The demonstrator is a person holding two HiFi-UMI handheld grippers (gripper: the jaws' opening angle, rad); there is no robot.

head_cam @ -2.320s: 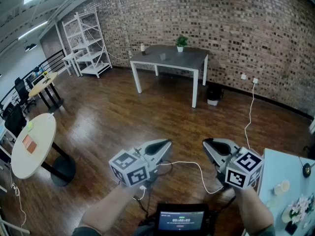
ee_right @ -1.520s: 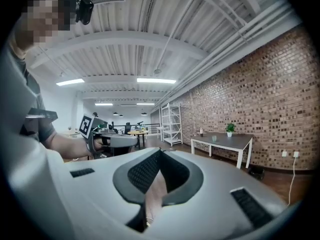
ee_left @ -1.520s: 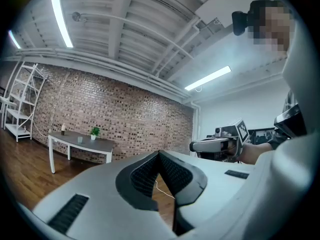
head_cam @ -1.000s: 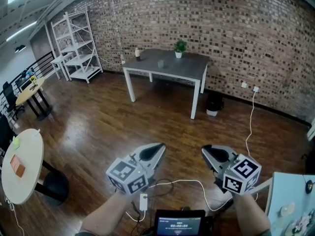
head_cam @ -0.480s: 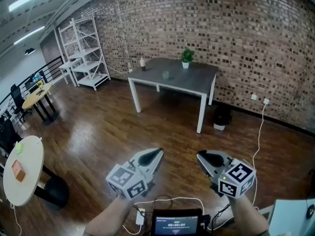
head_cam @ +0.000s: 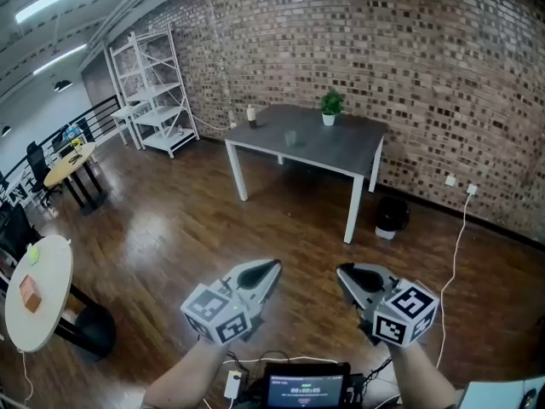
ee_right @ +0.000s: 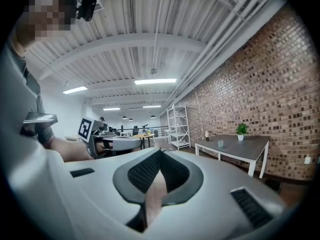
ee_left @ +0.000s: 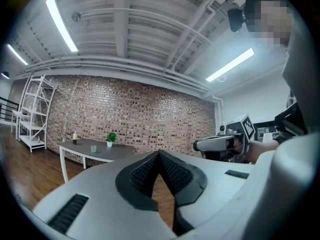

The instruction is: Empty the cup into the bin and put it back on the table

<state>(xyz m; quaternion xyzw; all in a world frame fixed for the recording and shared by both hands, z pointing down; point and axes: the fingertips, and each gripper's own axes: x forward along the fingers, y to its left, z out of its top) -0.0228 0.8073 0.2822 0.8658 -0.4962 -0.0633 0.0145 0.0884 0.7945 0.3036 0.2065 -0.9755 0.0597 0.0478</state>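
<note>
Walking the rig over the wood floor, I see the grey table (head_cam: pixel 341 147) a little nearer and further right than a second ago, so I judge the approach under way, with no grasp begun. My left gripper (head_cam: pixel 272 265) and right gripper (head_cam: pixel 341 271) are both closed tight on nothing. The cup (head_cam: pixel 290 138), small, pale and see-through, stands upright mid-table, nearer me than the bottle (head_cam: pixel 251 114) and potted plant (head_cam: pixel 331 105); its contents I cannot tell. The black bin (head_cam: pixel 392 217) sits on the floor at the table's right end.

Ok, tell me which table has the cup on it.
The grey rectangular table by the brick wall; the cup stands on it. The other tables are round.
</note>
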